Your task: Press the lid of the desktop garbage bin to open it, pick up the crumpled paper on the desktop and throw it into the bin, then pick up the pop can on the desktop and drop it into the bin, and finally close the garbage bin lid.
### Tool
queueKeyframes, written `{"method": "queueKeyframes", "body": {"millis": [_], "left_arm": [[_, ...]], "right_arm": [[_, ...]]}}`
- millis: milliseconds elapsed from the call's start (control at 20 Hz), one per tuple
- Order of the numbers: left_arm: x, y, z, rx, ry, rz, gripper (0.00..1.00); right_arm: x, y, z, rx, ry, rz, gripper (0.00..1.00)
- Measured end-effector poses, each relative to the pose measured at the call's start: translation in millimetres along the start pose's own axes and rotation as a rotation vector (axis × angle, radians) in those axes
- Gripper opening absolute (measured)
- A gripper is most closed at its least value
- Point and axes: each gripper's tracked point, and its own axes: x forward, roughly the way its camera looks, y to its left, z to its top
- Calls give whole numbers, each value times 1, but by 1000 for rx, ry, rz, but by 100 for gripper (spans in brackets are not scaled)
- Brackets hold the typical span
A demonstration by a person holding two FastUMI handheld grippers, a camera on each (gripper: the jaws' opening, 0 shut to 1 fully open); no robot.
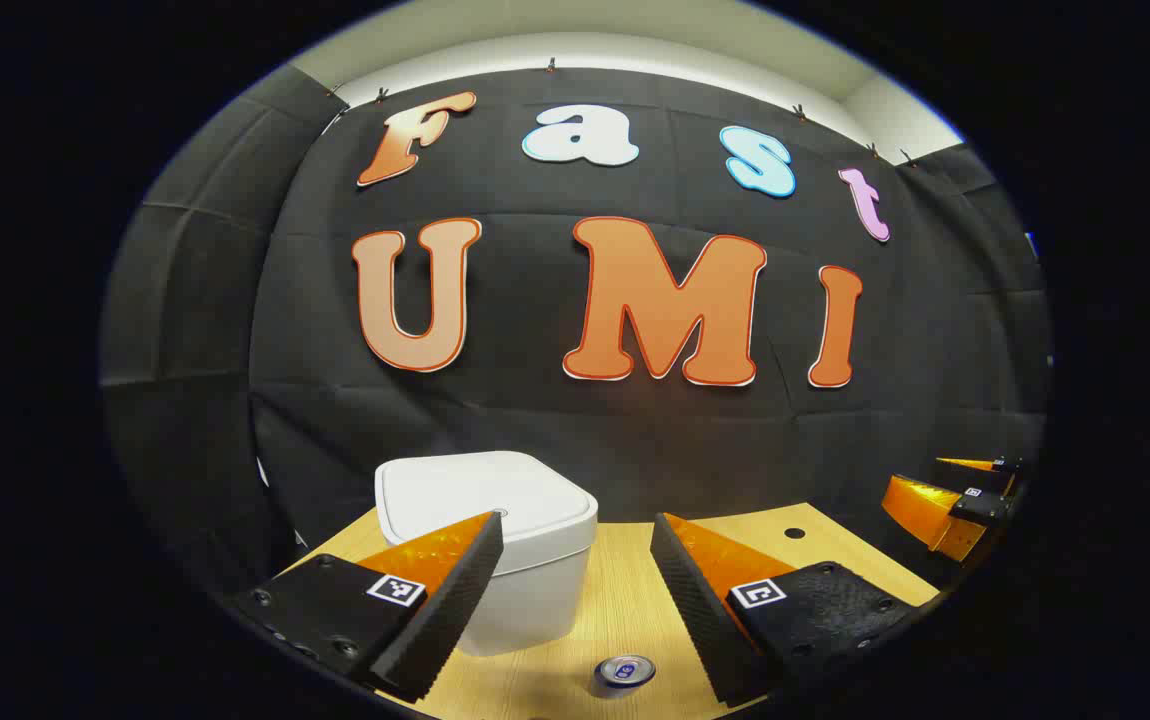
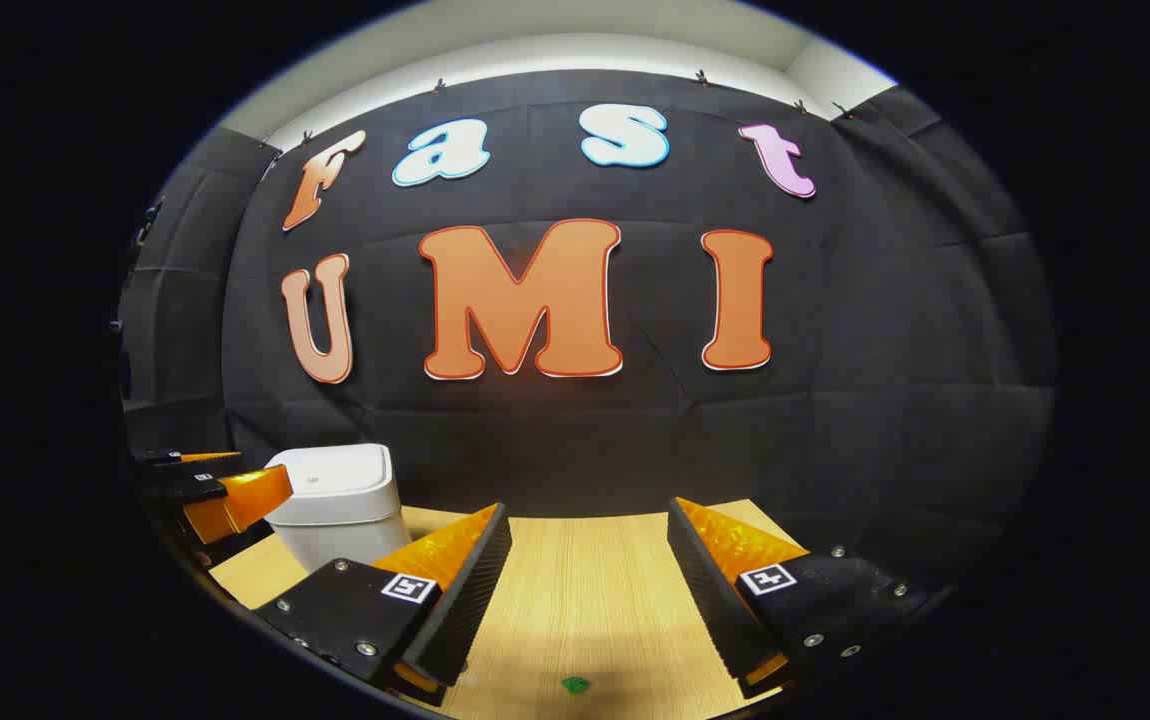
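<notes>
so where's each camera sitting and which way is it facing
left gripper view: rides on the left tongs, low over the wooden table, facing the booth wall; white bin with lid down and pop can lie ahead; own two fingers spread apart at the bottom, right tongs at the far right.
right gripper view: rides on the right tongs, facing the same wall; own fingers apart, left tongs at the far left.
shared: bin, table.
</notes>
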Motion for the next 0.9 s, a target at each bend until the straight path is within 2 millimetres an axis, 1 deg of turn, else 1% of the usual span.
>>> {"method": "queueKeyframes", "body": {"millis": [250,300,400,550,900], "left_arm": [[-2,3,0,4,0,12,95],[-2,5,0,7,-1,19,96],[-1,6,-1,16,4,26,95],[-3,7,0,15,4,31,95],[-1,6,2,13,0,30,95]], "right_arm": [[-1,1,1,1,-2,3,94],[0,2,0,1,0,4,94],[0,1,0,3,1,5,94],[0,2,-1,1,3,6,94],[2,3,-1,0,6,10,94]]}}
